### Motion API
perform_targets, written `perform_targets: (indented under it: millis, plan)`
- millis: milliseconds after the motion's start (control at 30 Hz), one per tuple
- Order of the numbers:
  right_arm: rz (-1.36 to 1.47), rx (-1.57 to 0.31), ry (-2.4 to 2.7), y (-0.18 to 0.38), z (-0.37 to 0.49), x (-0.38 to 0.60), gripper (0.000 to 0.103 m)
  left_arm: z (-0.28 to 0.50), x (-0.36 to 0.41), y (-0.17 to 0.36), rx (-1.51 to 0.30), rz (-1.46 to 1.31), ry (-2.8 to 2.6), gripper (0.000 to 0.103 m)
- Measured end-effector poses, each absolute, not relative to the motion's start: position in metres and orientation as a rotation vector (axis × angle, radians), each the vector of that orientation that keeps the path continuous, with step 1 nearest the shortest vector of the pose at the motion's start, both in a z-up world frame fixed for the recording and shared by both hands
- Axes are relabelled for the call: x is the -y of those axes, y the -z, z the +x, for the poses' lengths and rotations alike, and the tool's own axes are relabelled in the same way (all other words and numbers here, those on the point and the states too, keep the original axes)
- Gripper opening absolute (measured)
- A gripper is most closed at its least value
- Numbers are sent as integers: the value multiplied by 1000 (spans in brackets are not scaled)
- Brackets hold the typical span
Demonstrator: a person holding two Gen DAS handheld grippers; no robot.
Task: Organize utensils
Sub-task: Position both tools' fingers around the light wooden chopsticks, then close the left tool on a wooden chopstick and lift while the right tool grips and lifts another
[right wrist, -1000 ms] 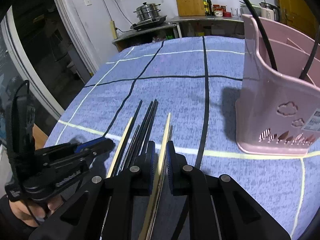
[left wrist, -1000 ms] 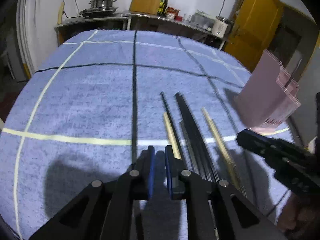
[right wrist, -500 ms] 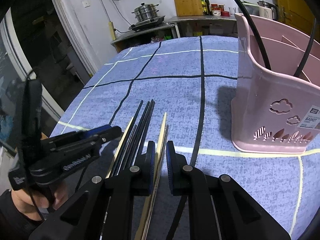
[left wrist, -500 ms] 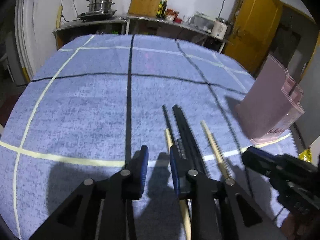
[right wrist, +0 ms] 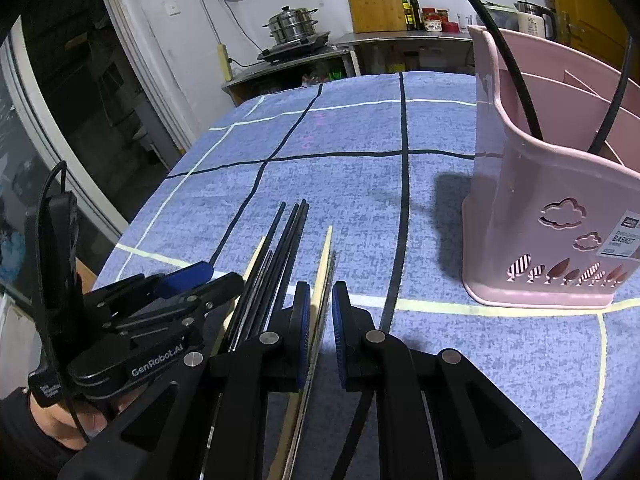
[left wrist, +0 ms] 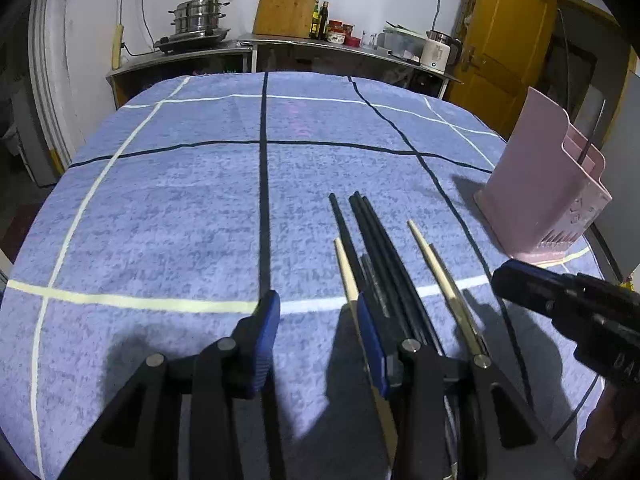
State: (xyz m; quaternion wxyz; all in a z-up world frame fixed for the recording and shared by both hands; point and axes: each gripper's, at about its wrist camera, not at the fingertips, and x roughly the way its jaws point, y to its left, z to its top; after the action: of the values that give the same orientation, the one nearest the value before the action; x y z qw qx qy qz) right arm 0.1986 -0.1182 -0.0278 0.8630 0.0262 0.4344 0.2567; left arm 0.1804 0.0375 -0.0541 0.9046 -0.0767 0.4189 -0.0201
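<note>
Several chopsticks lie side by side on the blue checked cloth (left wrist: pixel 180 220): black chopsticks (left wrist: pixel 380 240) in the middle, a pale wooden chopstick (left wrist: pixel 344 268) to their left and another wooden chopstick (left wrist: pixel 432 264) to their right. My left gripper (left wrist: pixel 320 320) hovers low at their near ends. Its jaws are opening, only cloth lies between them, and the left wooden stick runs under the right pad. My right gripper (right wrist: pixel 321 308) hangs just above the right wooden chopstick (right wrist: pixel 325 264). Its pads stand a narrow gap apart and the stick shows through. The pink basket (right wrist: pixel 532 184) stands to the right.
Two dark utensil handles (right wrist: pixel 516 60) lean in the basket. The table's edge drops off at the left (right wrist: pixel 132 220), beside a dark doorway. A counter (left wrist: pixel 320 46) with a steamer pot, cutting board, bottles and kettle lines the far wall. A hand (right wrist: pixel 60 420) holds the left gripper.
The left gripper's jaws have spread from almost shut to clearly apart. Its view has shifted slightly and now shows more of the back wall. The right gripper looks unchanged.
</note>
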Motion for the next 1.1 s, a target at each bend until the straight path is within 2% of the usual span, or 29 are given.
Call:
perform_targets:
  millis: [133,367,567,633,700,800,933,1100]
  plan:
    - [60,-912,-542,28,198,117,12,181,-35,53,-875,-160,32,43]
    - [56,-906,-535,26,197,120,12,179,-30,54,-869,-131,33,52]
    - [65,-906,-543,26,197,119,12,178,-28,54,-873,-111,-15,53]
    - [66,-907,-545,26,196,117,12,184,-25,56,-890,-91,-8,59]
    - [63,-906,-547,25,196,116,12,188,-18,57,-889,-31,-20,60]
    - [55,-899,-543,23,194,117,12,188,-23,56,-889,-53,-21,55]
    - [47,-897,-542,22,196,115,12,185,-35,54,-887,-99,-18,40]
    - [26,-897,-552,22,207,106,12,187,-50,53,-897,-149,-10,38]
